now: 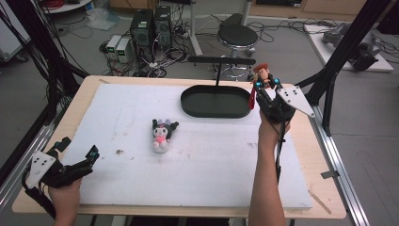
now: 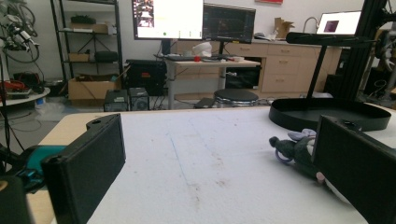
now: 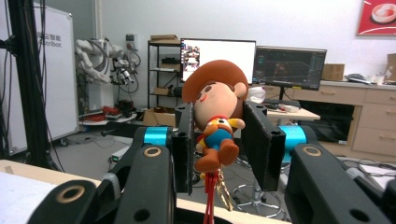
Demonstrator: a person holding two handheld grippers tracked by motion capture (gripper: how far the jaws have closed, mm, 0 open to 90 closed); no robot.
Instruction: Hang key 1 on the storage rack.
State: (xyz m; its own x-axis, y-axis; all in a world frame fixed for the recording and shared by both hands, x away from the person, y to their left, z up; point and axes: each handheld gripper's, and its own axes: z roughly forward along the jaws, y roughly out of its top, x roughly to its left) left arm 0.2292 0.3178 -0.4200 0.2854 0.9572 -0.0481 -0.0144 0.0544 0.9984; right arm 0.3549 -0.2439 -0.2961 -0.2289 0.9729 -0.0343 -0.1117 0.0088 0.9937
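White padding (image 1: 197,160) covers our table, with a black oval tray (image 1: 215,101) at its far side. Our right gripper (image 1: 266,86) is clamped on a cowboy figure (image 1: 261,74) — pinched between both jaws, raised just beside the tray's right end. Our left gripper (image 1: 77,155) rests wide apart and empty — a black plush doll (image 1: 161,133) lies mid-table.

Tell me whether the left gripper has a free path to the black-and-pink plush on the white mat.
Probably yes. The left gripper has open, empty jaws, and only bare white mat lies between it and the plush, which lies alone, apart from the black tray.
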